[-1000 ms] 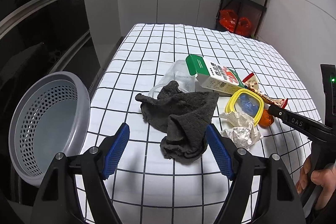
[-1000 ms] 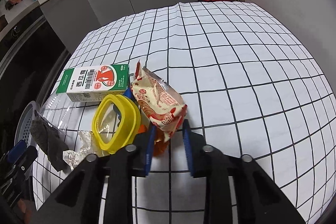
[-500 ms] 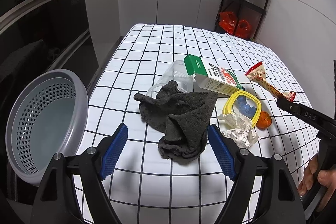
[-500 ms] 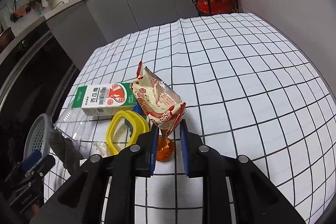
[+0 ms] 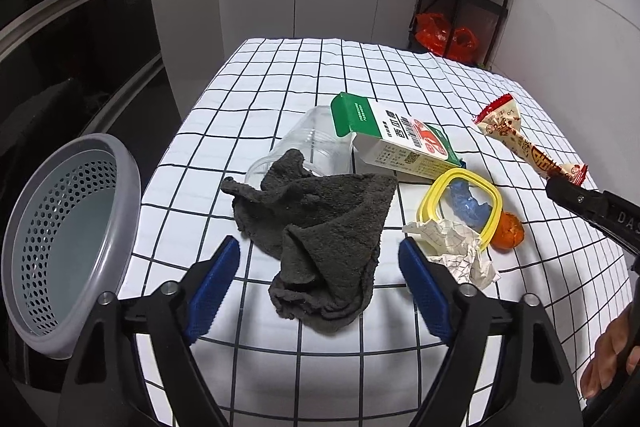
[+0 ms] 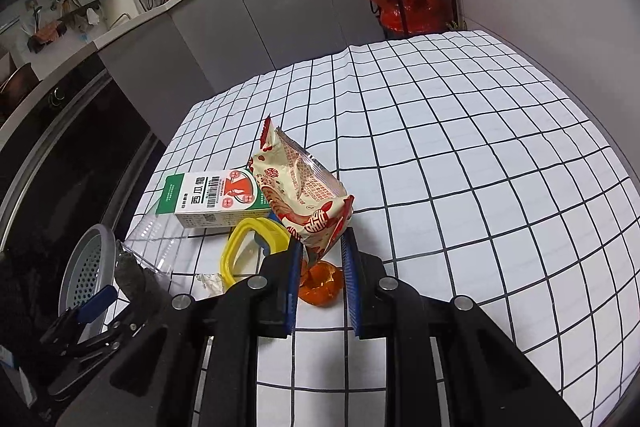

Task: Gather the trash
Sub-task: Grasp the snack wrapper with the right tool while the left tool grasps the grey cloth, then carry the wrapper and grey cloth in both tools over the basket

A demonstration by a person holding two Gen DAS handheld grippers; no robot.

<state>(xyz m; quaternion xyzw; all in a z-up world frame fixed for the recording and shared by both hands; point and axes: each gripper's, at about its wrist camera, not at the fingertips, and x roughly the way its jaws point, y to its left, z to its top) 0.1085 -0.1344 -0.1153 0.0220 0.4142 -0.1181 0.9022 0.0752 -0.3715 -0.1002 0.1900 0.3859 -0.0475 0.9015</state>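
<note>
My right tool clamped on the snack wrapper, now higher off the surface; left tool closing, nothing gripped.

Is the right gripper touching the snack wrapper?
Touching. The right wrist view shows the right gripper shut on the snack wrapper's lower end, its fingers pinching it.

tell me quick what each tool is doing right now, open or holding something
Left tool: jaws closing but apart, dark rag between them, nothing gripped.
Right tool: shut on the snack wrapper, lifted off the table.
</note>
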